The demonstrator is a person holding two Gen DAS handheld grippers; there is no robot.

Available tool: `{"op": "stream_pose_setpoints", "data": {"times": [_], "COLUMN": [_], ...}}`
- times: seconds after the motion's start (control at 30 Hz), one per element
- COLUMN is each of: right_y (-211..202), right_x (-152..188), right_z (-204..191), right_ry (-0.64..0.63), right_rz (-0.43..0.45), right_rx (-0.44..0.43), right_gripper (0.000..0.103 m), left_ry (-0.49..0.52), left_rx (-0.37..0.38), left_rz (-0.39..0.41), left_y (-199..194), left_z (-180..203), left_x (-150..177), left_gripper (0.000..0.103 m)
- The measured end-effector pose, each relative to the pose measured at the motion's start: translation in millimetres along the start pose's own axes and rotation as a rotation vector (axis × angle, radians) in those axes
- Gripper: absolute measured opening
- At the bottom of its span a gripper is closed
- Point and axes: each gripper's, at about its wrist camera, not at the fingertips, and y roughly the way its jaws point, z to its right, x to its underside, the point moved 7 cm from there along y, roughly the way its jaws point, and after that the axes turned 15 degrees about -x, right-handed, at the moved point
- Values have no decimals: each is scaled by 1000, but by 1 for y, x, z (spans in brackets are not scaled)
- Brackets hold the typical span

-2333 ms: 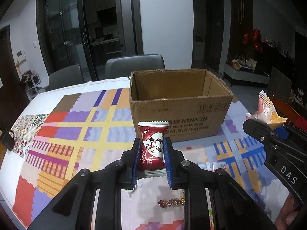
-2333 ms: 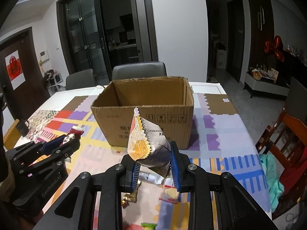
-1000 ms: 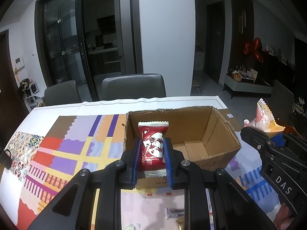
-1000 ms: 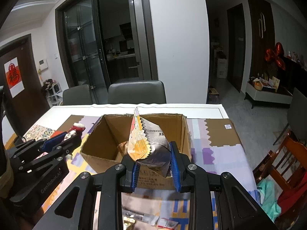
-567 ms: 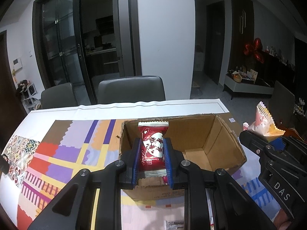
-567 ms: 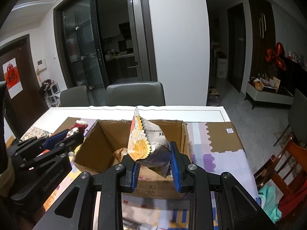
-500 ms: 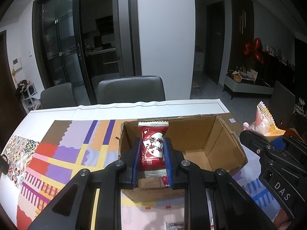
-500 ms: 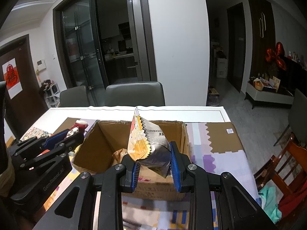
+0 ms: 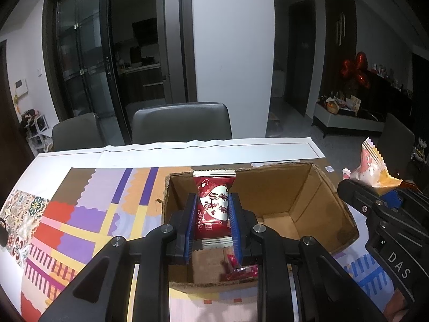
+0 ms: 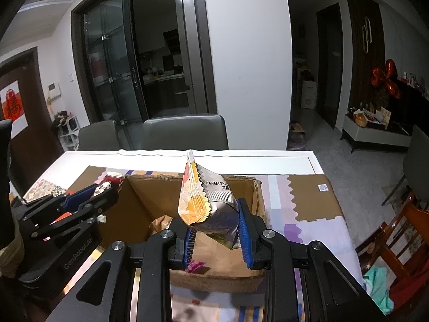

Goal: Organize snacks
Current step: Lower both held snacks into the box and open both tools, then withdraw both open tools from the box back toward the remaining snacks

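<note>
Inside the open corrugated cardboard box (image 9: 316,187) lie small crinkled wrappers. Left hand-held gripper (image 9: 213,224) clamps a glossy red packet (image 9: 213,206); right hand-held gripper (image 10: 215,234) clamps a silver foil packet (image 10: 214,204).

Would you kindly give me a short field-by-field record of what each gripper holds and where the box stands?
left gripper: shut on red snack packet, held upright over the box
right gripper: shut on silver snack bag, above the box opening
cardboard box: open-topped, on the patterned tablecloth
box contents: small red wrapper on its floor
chairs: behind the table
</note>
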Motion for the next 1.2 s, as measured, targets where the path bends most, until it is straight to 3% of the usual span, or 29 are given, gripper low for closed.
{"op": "stream_pose_setpoints", "data": {"times": [0.53,0.57,0.63,0.83,1.2], "right_y": [21,22,23,23,13], "right_x": [3,3,4,4,2], "right_z": [4,5,5,5,5], "right_ry": [-9,-10,-12,-16,-12], "right_rz": [-37,-38,-41,-43,-23], "right_rx": [10,13,21,39,55], "right_gripper": [30,30,31,57,64], "left_ry": [5,6,6,-3,-11], "left_rx": [-8,-11,-15,-43,-51], "left_rz": [-19,-15,-13,-5,13], "left_y": [18,17,17,16,4], "left_z": [1,1,1,-7,-13], "left_x": [4,4,5,6,4], "left_gripper": [25,26,40,52,58]}}
